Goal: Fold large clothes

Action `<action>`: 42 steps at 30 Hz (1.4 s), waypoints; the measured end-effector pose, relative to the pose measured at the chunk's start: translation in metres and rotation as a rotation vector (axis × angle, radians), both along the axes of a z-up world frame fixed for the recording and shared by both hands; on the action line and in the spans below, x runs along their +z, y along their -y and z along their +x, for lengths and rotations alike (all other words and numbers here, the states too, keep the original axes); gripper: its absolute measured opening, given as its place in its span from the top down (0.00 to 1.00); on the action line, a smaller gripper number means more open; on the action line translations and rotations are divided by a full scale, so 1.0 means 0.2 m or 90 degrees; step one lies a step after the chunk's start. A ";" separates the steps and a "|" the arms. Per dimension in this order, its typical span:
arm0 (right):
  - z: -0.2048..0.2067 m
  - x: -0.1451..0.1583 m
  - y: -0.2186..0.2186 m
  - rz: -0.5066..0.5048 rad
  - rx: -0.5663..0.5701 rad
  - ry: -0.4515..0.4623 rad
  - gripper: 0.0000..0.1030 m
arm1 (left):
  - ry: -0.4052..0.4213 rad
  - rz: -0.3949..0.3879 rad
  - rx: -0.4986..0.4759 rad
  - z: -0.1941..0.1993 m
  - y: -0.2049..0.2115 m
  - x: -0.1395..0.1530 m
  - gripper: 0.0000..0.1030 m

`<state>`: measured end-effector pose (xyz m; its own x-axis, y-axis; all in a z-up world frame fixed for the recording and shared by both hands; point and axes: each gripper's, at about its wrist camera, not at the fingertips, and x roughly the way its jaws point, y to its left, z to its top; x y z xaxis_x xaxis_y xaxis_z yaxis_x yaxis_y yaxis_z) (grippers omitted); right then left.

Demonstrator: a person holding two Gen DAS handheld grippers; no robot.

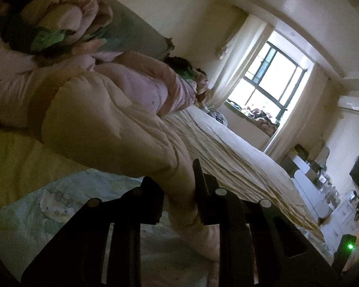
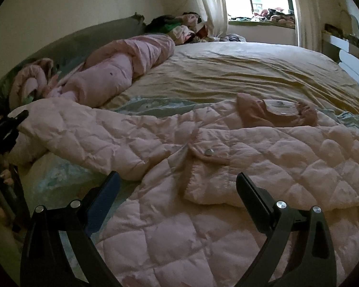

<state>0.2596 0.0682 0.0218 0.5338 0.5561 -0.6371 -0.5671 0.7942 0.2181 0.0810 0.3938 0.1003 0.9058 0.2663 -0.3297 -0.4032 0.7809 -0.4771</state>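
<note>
Quilted pink coat (image 2: 203,148) is spread across the near part of the bed (image 2: 227,71), collar toward the far side and 1 snap button visible on the front flap. Its left sleeve (image 1: 112,124) is extended toward the left edge of the bed, where the cuff end is clamped between the fingers of the left gripper (image 1: 179,191); the fingers are closed on the fabric, and the sleeve is seen raised above the sheet in the left wrist view. The right gripper (image 2: 177,186) is positioned over the lower front of the coat with its fingers spread wide and nothing between them. A rolled pink duvet (image 2: 122,71) lies along the far-left side of the bed, beside the headboard. A window (image 1: 270,79) with curtains is located beyond the bed.
</note>
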 end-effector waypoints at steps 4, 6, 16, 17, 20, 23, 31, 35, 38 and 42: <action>0.00 0.01 0.12 0.018 -0.014 -0.008 0.06 | -0.006 0.019 -0.002 0.02 0.08 0.09 0.87; 0.00 0.01 0.18 0.026 -0.021 -0.011 0.06 | -0.011 0.033 -0.003 0.04 0.14 0.13 0.87; 0.03 0.02 0.49 0.070 -0.054 -0.026 0.06 | -0.032 0.094 -0.025 0.14 0.42 0.30 0.88; 0.03 0.02 0.53 0.075 -0.058 -0.028 0.06 | -0.033 0.098 -0.027 0.14 0.45 0.31 0.88; 0.05 0.02 0.63 0.089 -0.069 -0.031 0.06 | -0.034 0.115 -0.037 0.18 0.54 0.35 0.88; 0.06 0.02 0.72 0.100 -0.079 -0.032 0.06 | -0.036 0.132 -0.049 0.22 0.63 0.38 0.88; 0.08 0.03 0.95 0.131 -0.109 -0.039 0.06 | -0.045 0.170 -0.095 0.36 0.86 0.45 0.88; 0.08 0.03 1.05 0.144 -0.126 -0.041 0.06 | -0.047 0.191 -0.124 0.43 0.98 0.45 0.88; 0.09 0.02 1.12 0.152 -0.140 -0.045 0.06 | -0.051 0.203 -0.146 0.48 1.07 0.44 0.88; 0.09 0.01 1.20 0.165 -0.155 -0.050 0.06 | -0.061 0.220 -0.175 0.54 1.19 0.41 0.88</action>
<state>0.2785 -0.1718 0.0237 0.6248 0.5675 -0.5364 -0.3419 0.8164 0.4654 0.1896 0.1566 0.1817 0.9277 0.1292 -0.3502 -0.1883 0.9721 -0.1402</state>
